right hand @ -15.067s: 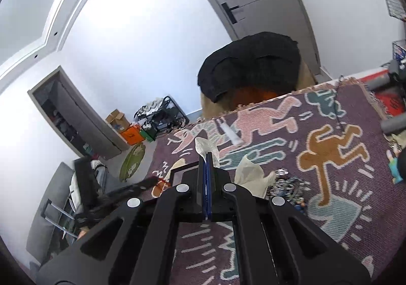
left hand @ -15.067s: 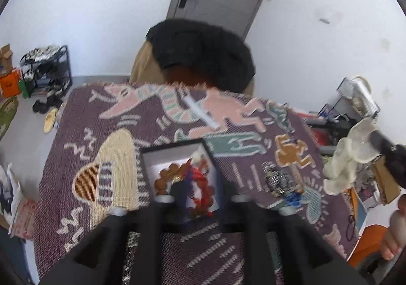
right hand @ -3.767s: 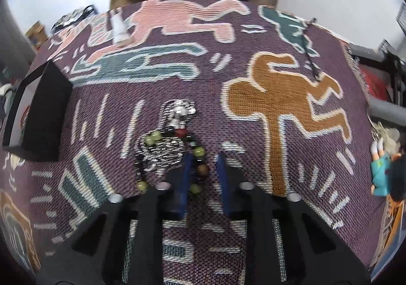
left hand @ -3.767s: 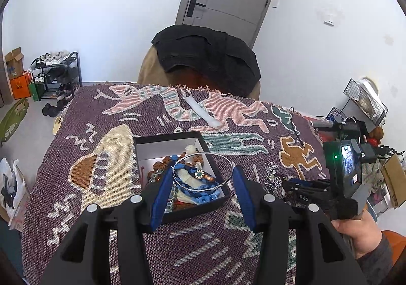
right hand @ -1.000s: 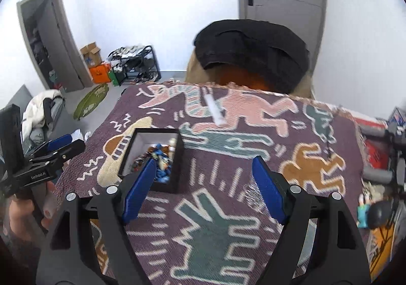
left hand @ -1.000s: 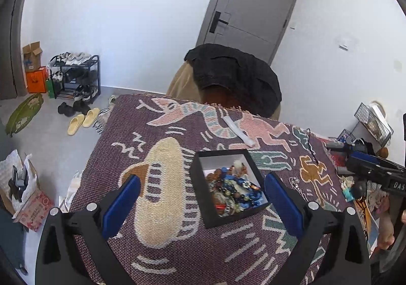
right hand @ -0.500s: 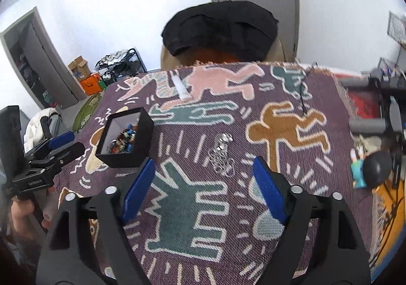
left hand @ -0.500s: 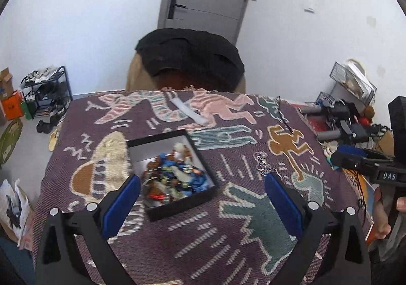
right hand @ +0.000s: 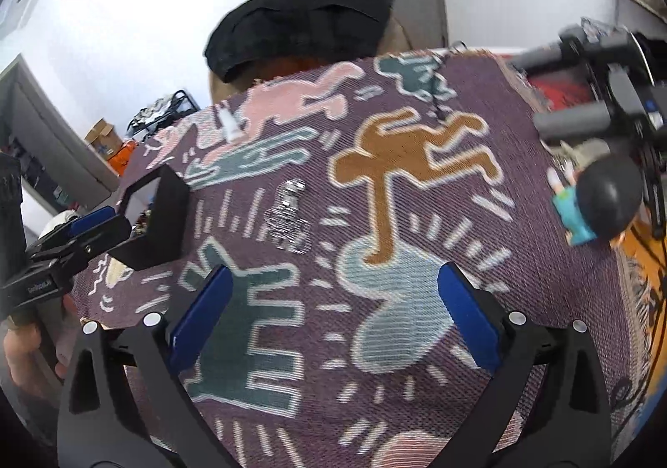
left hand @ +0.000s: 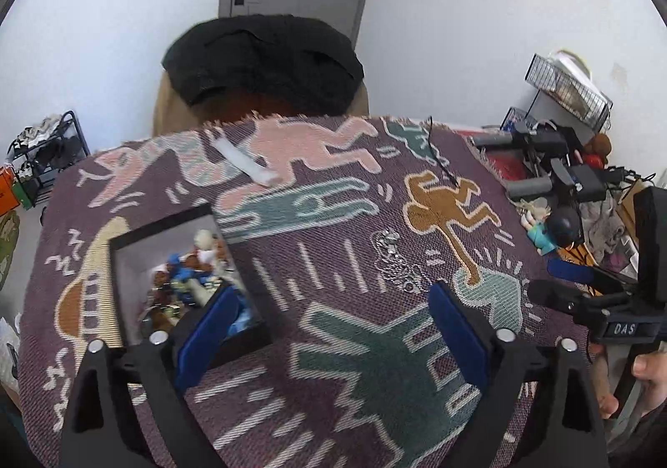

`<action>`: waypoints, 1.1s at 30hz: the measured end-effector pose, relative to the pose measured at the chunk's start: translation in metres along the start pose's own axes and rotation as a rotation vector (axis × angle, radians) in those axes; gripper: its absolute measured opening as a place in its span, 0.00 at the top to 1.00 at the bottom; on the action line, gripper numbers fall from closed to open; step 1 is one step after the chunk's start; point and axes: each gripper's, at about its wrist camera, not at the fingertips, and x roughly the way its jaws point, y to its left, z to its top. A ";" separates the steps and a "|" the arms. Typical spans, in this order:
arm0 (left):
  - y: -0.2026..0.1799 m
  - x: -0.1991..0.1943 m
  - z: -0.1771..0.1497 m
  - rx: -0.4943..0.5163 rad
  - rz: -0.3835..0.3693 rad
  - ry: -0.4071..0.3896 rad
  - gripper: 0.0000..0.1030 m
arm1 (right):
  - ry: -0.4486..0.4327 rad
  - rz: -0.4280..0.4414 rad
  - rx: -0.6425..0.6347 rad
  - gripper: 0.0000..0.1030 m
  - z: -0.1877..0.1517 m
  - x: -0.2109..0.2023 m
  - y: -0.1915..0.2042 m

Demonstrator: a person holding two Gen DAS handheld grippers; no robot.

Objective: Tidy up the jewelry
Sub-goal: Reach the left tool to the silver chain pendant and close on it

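Observation:
A black jewelry box (left hand: 125, 284) with a white lining, full of beads and bracelets (left hand: 191, 272), sits at the left of the patterned purple cloth (left hand: 333, 343). It also shows in the right wrist view (right hand: 162, 209). A silver chain piece (left hand: 394, 264) lies loose on the cloth right of the box, also in the right wrist view (right hand: 287, 213). My left gripper (left hand: 329, 326) is open and empty above the cloth, its left finger over the box's near corner. My right gripper (right hand: 333, 309) is open and empty, nearer than the chain.
A white strip (left hand: 246, 163) and a thin black cord (left hand: 437, 155) lie at the far side of the cloth. A chair with a black jacket (left hand: 262, 59) stands behind the table. Toys and cluttered gear (left hand: 558, 193) sit off the right edge.
Both grippers have come down closer to the cloth. The left view has shifted right so the box sits under its left finger; the right view has closed in on the silver chain.

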 end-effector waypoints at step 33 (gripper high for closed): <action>-0.064 0.143 0.013 0.080 0.163 0.234 0.83 | -0.050 -0.110 0.196 0.05 -0.019 0.002 -0.066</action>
